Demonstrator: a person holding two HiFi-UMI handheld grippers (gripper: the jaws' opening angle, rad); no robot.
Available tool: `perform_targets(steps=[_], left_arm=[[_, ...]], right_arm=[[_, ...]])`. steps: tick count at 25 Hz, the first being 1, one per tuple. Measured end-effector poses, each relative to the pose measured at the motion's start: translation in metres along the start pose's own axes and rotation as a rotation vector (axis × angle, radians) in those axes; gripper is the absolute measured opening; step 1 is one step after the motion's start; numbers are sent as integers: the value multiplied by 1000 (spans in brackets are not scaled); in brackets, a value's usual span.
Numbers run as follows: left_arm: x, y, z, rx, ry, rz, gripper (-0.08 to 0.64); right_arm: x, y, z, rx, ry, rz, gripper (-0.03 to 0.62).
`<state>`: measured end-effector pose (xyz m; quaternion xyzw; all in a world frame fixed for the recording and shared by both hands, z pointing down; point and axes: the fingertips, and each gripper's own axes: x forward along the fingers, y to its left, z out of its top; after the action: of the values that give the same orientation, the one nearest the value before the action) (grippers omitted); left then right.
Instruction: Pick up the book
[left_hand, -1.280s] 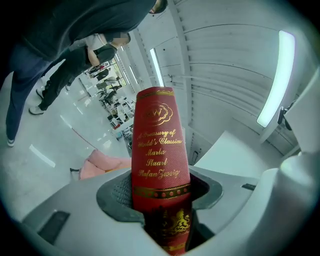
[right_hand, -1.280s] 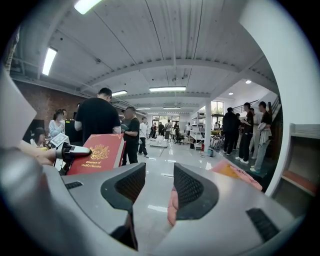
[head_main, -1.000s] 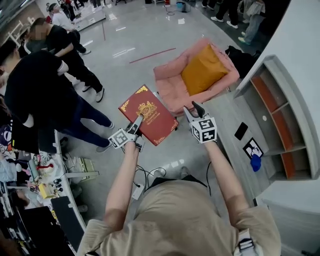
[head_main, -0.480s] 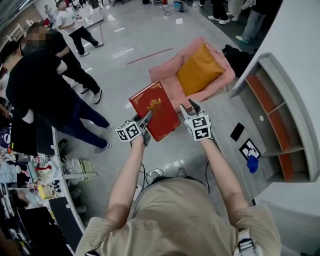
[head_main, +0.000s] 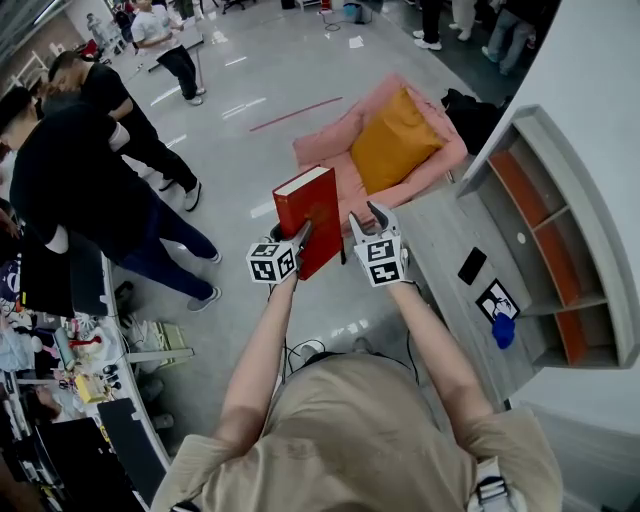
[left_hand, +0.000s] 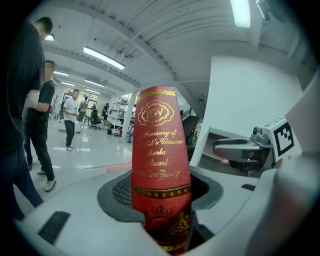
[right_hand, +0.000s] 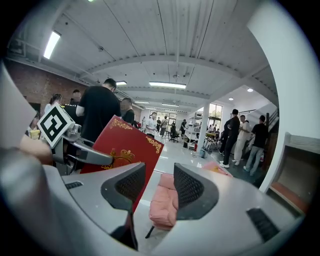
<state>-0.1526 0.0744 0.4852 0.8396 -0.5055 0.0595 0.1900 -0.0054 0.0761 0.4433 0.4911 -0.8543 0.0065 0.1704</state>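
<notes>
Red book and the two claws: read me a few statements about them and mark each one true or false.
1. The left claw is shut on the red book. True.
2. The right claw grips the book too. False: it is open with nothing between its jaws, beside the book.
3. The book lies flat. False: it is held up in the air, standing on end.
4. An orange cushion sits on the pink chair. True.
5. In the left gripper view the book's spine, with gold lettering, faces the camera. True.
</notes>
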Motion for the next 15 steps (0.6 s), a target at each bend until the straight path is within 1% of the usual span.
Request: perform_targets(steps=[6, 10, 15], left_arm=[[18, -13, 6, 166, 34, 51, 239], [27, -17, 6, 203, 43, 69, 239], [31, -15, -8, 245, 83, 107, 239]], right_arm=[[7, -5, -3, -27, 8, -28, 167], [10, -9, -4, -44, 13, -52, 167], [8, -13, -8, -75, 3, -71, 167]])
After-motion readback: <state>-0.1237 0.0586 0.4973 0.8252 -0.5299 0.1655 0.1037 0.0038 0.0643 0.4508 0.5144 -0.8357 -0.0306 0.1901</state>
